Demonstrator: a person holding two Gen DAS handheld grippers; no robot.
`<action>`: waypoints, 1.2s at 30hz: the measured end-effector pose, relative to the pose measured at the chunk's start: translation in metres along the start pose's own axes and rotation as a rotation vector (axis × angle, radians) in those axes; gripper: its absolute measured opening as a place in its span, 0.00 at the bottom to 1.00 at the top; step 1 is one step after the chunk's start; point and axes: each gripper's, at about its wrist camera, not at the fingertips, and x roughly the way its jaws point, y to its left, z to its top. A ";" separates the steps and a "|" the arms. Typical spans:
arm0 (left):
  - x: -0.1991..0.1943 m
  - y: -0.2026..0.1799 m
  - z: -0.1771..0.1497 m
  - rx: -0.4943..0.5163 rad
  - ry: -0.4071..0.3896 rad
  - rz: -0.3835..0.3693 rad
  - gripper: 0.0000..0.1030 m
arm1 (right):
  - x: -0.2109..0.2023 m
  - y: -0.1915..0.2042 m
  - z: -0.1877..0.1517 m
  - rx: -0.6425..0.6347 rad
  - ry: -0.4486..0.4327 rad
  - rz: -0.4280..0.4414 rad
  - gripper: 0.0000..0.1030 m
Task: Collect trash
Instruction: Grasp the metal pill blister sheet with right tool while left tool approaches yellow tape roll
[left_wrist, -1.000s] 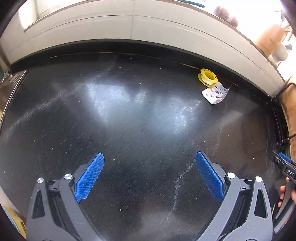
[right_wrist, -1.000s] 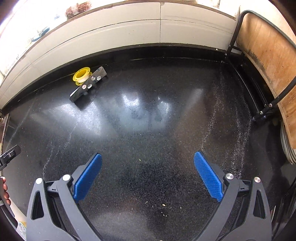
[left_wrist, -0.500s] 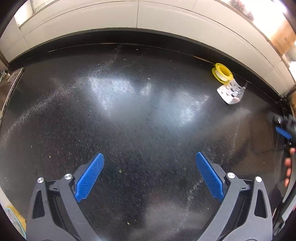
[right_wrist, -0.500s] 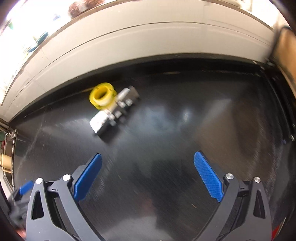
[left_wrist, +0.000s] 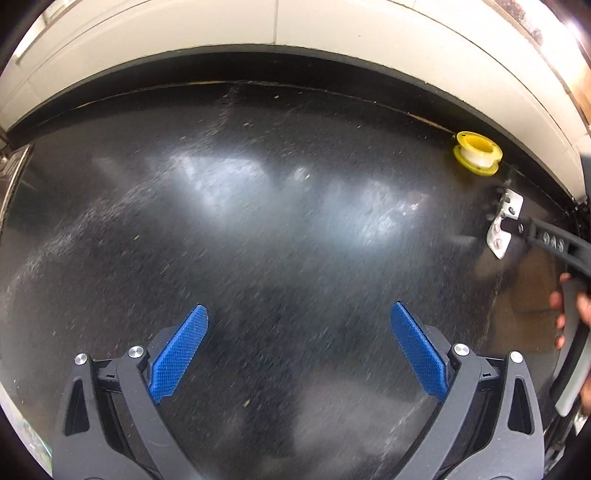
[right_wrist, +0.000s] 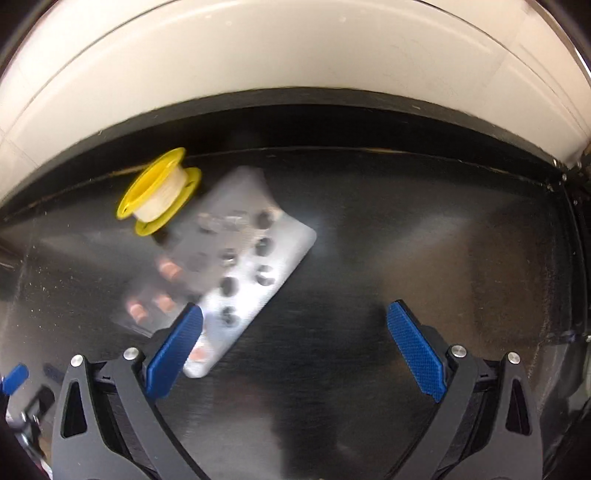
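On the dark surface (right_wrist: 369, 258), the spread right tool (right_wrist: 295, 343) has closed on the blister pack (right_wrist: 240, 266) at centre-left, ready to pinch; left tool (left_wrist: 299, 347) waits spread.

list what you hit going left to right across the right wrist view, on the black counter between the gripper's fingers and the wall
yellow spool → silver blister pack → bare black counter out to the right edge. The spool sits just up and left of the pack, near the wall; the right gripper is open.
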 end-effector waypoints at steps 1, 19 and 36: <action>0.003 -0.003 0.005 0.002 0.004 -0.005 0.93 | 0.000 -0.007 -0.002 0.005 0.000 0.015 0.94; 0.018 -0.025 0.015 0.030 0.015 -0.012 0.93 | -0.022 -0.058 0.007 0.301 -0.038 0.132 0.94; 0.012 -0.042 0.034 0.042 0.000 -0.010 0.93 | -0.020 -0.077 -0.001 0.429 -0.013 0.186 0.06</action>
